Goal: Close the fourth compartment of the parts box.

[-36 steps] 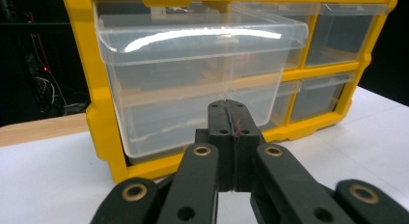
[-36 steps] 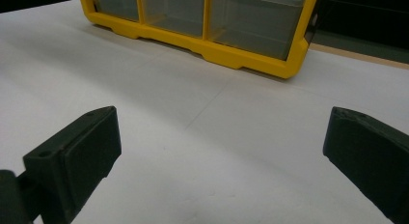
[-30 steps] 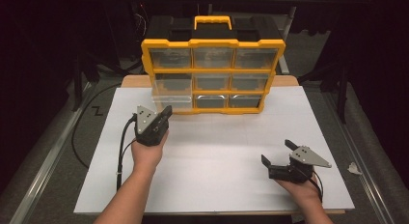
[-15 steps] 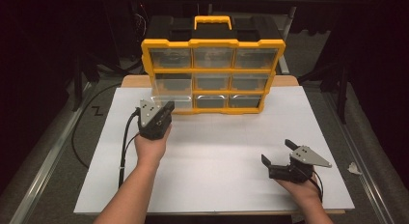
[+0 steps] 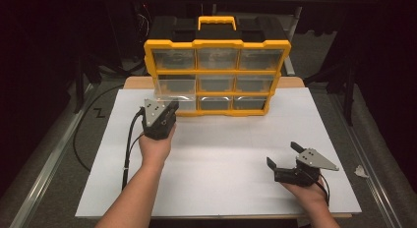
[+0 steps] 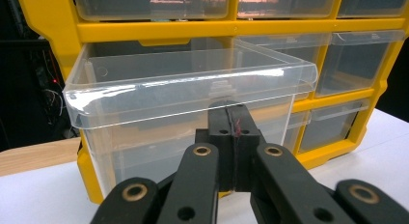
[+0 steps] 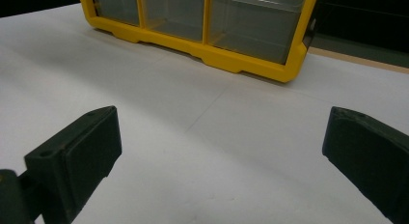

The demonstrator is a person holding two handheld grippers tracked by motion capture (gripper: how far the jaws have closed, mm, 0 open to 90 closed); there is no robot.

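Left gripper (image 6: 230, 137) has pulled back with the bottom-left clear drawer (image 6: 193, 113) sliding out of the yellow organizer (image 5: 216, 75) — jaws clamped on its front, tab hidden — right gripper (image 5: 290, 164) idle, jaws spread, near the white table (image 5: 221, 164) edge.

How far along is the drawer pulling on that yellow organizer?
Done: the clear plastic drawer at the lower left of the yellow organizer cabinet is partly out. In hand: the left gripper is shut on its front tab. Left: drawing it fully out; the right gripper waits open.

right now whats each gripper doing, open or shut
Left gripper: shut on the pull tab of a clear drawer, which sits partly out.
Right gripper: open, holding nothing, over the white table.
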